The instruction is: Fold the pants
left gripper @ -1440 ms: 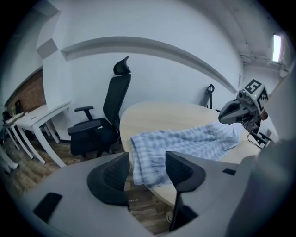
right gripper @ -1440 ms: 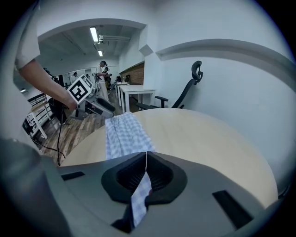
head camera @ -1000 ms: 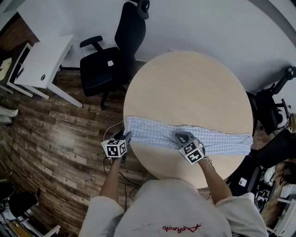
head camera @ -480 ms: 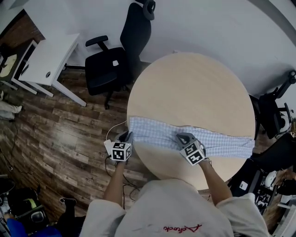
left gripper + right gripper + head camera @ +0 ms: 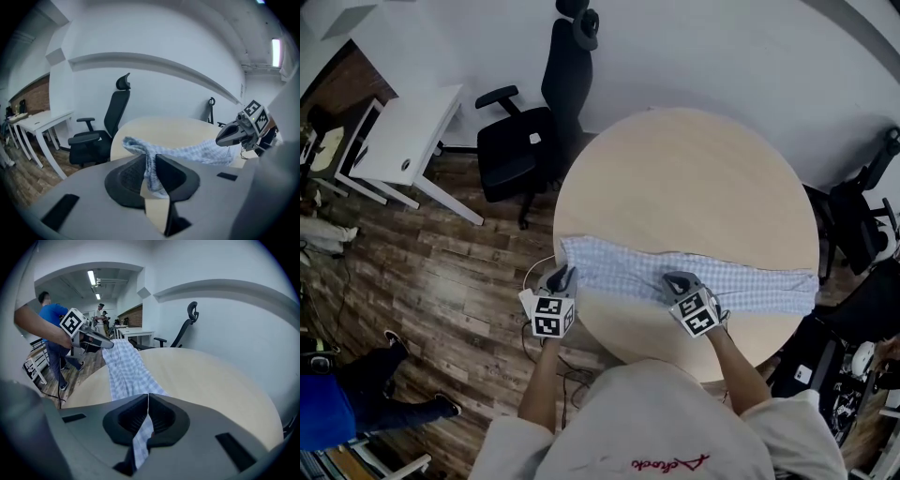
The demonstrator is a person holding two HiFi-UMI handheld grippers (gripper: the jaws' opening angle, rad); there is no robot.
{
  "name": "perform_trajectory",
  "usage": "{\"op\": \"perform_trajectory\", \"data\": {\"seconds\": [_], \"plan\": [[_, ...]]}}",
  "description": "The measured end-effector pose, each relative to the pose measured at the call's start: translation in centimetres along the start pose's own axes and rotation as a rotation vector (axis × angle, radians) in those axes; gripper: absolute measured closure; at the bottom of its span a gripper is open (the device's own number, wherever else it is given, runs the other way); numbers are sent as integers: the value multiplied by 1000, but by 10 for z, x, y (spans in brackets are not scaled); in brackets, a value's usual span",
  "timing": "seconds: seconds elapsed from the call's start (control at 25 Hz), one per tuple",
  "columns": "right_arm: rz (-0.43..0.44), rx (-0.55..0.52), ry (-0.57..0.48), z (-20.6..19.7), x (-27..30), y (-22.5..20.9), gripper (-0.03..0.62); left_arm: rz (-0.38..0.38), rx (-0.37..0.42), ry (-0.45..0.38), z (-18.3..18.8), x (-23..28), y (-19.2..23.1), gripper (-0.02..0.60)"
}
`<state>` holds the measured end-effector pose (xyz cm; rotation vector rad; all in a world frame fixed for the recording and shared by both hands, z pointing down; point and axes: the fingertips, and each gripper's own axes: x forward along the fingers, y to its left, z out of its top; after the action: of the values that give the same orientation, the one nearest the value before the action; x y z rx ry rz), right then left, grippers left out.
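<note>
Now | left gripper [image 5: 565, 277] just closed on pants [image 5: 741, 285], lifted | right gripper [image 5: 674, 282] clamps pants

— What is happening at the left gripper [image 5: 563, 277]?
— Its jaws have just been closing, and they are now pinching the left end of the pants [image 5: 694, 274].
— Is it travelling too?
— It is rising from the edge of the table [image 5: 684, 178], rolling slightly and drawing that end of the cloth up in a bunch.
— Anything else?
— A person in blue [image 5: 337, 412] is stepping into the lower left of the head view, on the floor [image 5: 441, 281].
</note>
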<state>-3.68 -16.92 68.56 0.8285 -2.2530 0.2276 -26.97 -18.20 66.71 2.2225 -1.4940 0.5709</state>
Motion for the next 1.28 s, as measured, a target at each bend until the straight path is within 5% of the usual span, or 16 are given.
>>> {"op": "perform_trajectory", "data": {"seconds": [0.4,0.76,1.04,1.28], "plan": [[-74,87,-36,-45,-59,-24,562,-153,239,-18,40,18,-151,492],[-170,190,-21,-104,-123,-50,562,-341,283,237,-49,81,-266,464],[-172,201,-16,-122,-138,-55,562,-323,266,194,-35,80,-278,457],[-121,151,-21,-101,-116,-41,562,-183,180,107,-14,67,-210,456]]}}
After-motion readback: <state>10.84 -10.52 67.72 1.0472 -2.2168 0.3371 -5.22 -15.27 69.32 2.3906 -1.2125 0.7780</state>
